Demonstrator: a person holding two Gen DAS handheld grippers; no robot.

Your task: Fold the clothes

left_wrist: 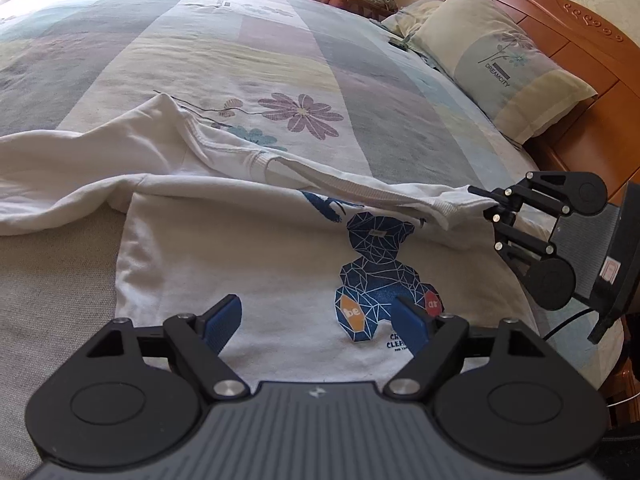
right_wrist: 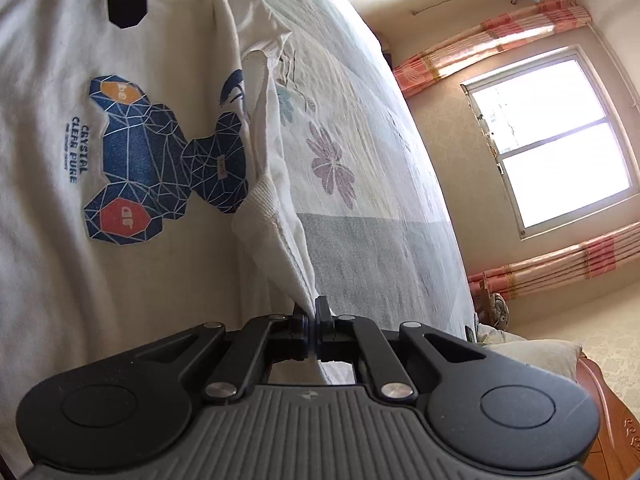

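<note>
A big bed (left_wrist: pixel 200 52) with a flowery cover sits near a sunny window (right_wrist: pixel 560 140). The right gripper (right_wrist: pixel 312 320) pinches the white shirt (left_wrist: pixel 240 240). The left gripper (left_wrist: pixel 320 320) is spread wide above it.

Daylight floods in through a window (right_wrist: pixel 560 140) blown out to pure white in the right wrist view, glare washing over the far end of the bed (right_wrist: pixel 360 240). Shadows stay soft on the white T-shirt (left_wrist: pixel 240 260). Both fisheye views bend straight lines heavily toward dark vignetted corners; detail is sharp centrally, slightly smeared at the edges.
</note>
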